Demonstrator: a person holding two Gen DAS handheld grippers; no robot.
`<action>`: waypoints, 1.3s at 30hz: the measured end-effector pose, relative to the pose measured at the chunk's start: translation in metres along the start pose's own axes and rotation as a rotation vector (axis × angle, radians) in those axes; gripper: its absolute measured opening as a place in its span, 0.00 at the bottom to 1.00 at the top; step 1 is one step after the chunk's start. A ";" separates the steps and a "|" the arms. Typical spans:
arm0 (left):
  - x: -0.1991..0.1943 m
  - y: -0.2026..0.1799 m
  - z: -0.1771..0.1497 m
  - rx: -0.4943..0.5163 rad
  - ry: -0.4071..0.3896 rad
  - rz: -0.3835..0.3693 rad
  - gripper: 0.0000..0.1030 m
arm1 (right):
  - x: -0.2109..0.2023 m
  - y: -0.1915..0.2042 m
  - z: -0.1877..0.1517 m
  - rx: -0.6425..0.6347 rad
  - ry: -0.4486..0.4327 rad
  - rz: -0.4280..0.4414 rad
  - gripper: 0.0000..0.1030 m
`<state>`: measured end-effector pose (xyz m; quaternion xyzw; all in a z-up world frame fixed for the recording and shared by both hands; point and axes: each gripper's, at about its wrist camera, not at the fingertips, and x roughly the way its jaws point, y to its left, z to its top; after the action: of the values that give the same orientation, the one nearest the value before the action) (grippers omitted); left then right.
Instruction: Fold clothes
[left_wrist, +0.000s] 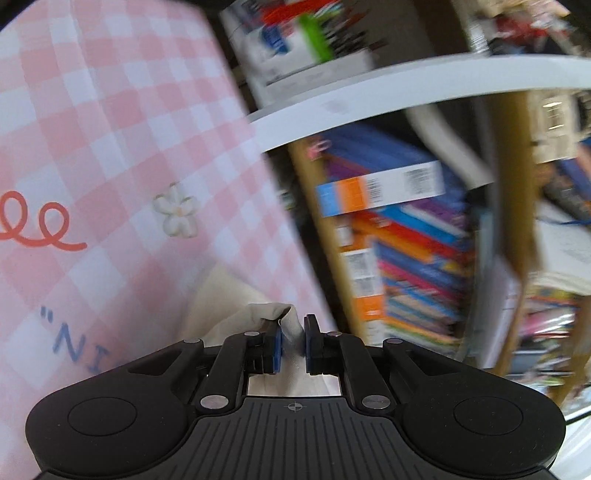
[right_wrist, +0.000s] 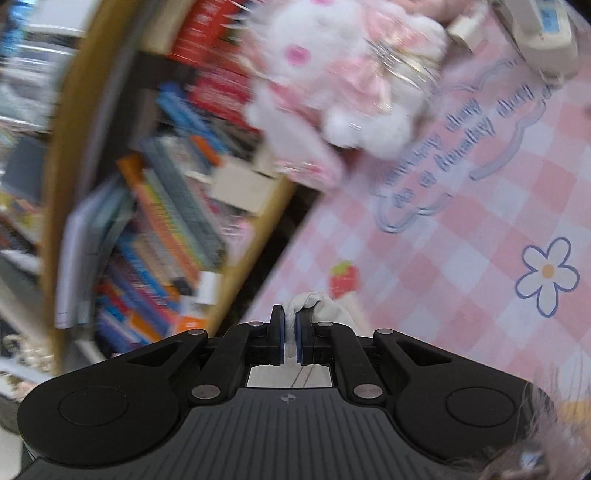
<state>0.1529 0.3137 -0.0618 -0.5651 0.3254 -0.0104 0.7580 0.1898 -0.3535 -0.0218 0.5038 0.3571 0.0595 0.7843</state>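
Left gripper (left_wrist: 292, 338) and right gripper (right_wrist: 290, 334) each pinch the cream garment (left_wrist: 275, 314), apparently lifted mid-fold; next, lay it onto the pink checked tablecloth (right_wrist: 461, 266).

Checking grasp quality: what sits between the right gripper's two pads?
In the right wrist view, a bunched fold of cream cloth sits pinched between the right gripper's pads, over the pink checked tablecloth.

We found the cloth (left_wrist: 258, 325) bunched between our left gripper (left_wrist: 292, 345) fingers, the surface (left_wrist: 110, 147) spreading to its left and a bookshelf (left_wrist: 406, 240) beyond the edge. By our right gripper (right_wrist: 290, 338), a plush toy (right_wrist: 332, 81) sat farther back on the surface.
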 end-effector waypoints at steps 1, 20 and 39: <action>0.008 0.004 0.002 -0.003 0.010 0.020 0.11 | 0.006 -0.004 -0.001 0.008 0.014 -0.016 0.06; 0.043 -0.013 0.005 -0.051 0.150 -0.003 0.70 | 0.077 0.032 -0.041 -0.059 0.269 -0.049 0.44; 0.027 -0.048 0.014 0.240 0.158 0.047 0.74 | 0.057 0.086 -0.077 -0.960 0.178 -0.301 0.43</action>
<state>0.1978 0.2984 -0.0314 -0.4603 0.3937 -0.0762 0.7921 0.2072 -0.2284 0.0027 0.0226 0.4236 0.1459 0.8937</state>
